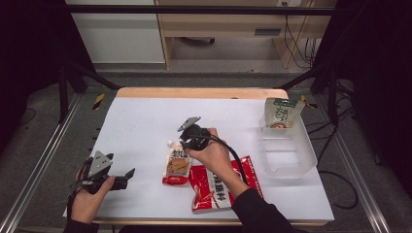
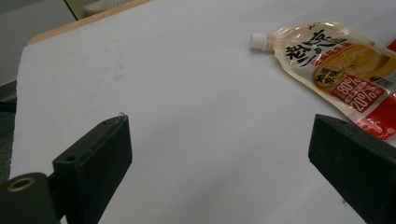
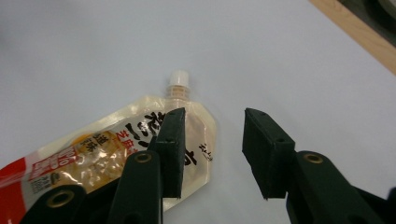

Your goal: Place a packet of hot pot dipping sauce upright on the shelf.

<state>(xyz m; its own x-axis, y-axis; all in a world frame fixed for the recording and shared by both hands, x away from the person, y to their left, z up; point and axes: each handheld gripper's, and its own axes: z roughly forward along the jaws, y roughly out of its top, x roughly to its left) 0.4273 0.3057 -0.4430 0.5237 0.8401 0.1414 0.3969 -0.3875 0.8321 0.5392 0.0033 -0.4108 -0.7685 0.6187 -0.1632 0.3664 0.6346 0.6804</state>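
We are seeing a red flat packet (image 1: 221,187) lying just beside our glossy spouted pouch (image 1: 177,164) mid-table, with a clear plastic bin (image 1: 291,155) well apart. The pouch's long axis is running away from us, white cap farthest. Our right gripper (image 3: 212,149) is hovering half-spread over its neck, pinching nothing; our left gripper (image 2: 219,154) is resting wide open.

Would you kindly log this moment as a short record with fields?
Surface: white table
Spouted pouch: lying flat near the middle, cap pointing away from the person
Red packet: flat, just right of the spouted pouch, partly under the forearm
Clear bin: at the right, a green-topped pouch leaning at its far end
Right gripper: over the spouted pouch's cap end, jaws apart, one above the pouch and one beside it, not pinching
Left gripper: open, above bare table
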